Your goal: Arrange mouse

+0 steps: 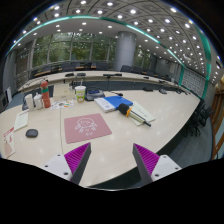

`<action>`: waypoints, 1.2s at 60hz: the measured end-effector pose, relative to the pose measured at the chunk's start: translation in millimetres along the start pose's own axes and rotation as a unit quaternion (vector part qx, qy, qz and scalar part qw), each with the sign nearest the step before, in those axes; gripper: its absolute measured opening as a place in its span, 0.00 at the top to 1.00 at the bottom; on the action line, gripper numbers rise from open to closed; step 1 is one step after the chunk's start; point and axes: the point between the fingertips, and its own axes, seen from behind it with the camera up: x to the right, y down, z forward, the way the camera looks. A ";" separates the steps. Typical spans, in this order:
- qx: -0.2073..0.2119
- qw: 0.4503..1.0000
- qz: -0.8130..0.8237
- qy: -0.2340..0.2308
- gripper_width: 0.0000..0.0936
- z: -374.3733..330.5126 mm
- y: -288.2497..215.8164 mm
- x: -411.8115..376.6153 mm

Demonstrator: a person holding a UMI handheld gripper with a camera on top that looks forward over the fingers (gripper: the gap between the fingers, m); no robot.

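While tongs [110, 162] hang above near edge of pale worktop [170, 115], fingers stand wide apart, nothing between them. Pink mouse mat [88, 127] lies just ahead of fingers. Dark mouse [32, 133] rests on worktop left of mat, apart from it. Blue book [118, 101] lies beyond mat. Bottles [36, 100] and cup [80, 93] stand further back.
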 end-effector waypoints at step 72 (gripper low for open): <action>-0.012 0.971 -0.127 -0.202 0.09 163.8 28.1 -485.1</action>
